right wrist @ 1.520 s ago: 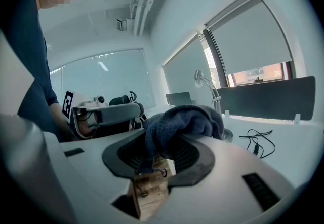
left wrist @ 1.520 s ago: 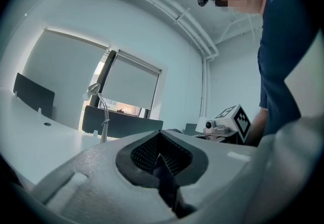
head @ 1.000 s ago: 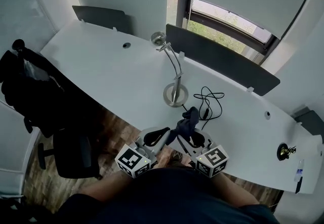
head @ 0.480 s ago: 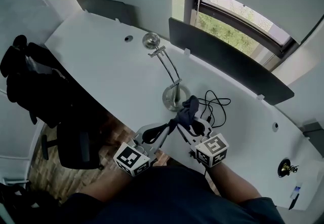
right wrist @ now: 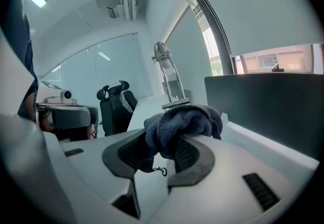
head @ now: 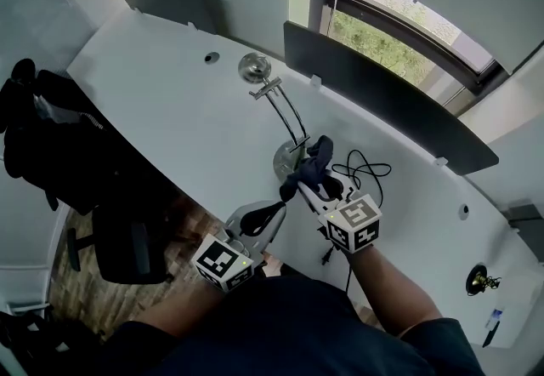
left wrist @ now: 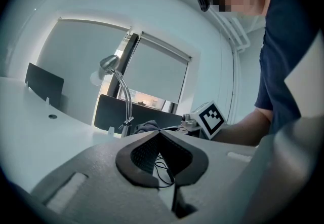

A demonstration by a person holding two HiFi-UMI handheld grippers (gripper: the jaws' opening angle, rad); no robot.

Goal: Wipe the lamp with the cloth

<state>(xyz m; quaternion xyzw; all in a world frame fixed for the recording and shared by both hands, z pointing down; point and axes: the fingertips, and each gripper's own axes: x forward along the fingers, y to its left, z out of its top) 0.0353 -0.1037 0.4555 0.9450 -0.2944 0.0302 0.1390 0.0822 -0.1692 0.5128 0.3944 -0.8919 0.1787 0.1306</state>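
Right gripper's [head: 308,185] fingers clamp cloth [right wrist: 182,121] beside lamp [head: 282,117] leaning far-left; left gripper's [left wrist: 158,134] fingers closed.

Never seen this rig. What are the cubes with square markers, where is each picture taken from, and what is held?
No robot: a person holds a two-jaw gripper in each hand; the cubes belong to them. One picture comes from a head camera looking down, the others from a camera on each gripper. On the white desk are a metal lamp and a black cable. The right gripper is shut on a dark cloth by the lamp's base; the left gripper is shut, empty.
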